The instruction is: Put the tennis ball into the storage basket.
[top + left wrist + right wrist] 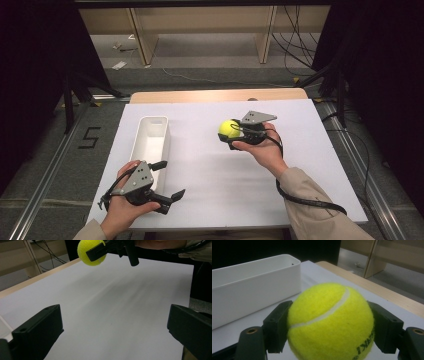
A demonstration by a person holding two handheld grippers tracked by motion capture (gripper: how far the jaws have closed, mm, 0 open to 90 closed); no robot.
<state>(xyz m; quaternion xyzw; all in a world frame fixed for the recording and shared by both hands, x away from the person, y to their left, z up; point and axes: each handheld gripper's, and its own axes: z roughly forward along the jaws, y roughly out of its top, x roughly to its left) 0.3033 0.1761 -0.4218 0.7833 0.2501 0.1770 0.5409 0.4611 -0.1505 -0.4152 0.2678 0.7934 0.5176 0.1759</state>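
Observation:
A yellow tennis ball is held just above the white table sheet, right of centre, with my right gripper shut on it. In the right gripper view the ball sits squeezed between the two black jaws. The left gripper view shows the same ball far off at the top, clamped by the other hand's jaws. My left gripper rests near the table's front left corner, its jaws open and nothing between them. In its own view my left gripper frames bare white sheet.
A long white bin lies on the left half of the sheet, left of the ball, its wall close in the right gripper view. Beyond the wooden far edge stand table legs and floor cables.

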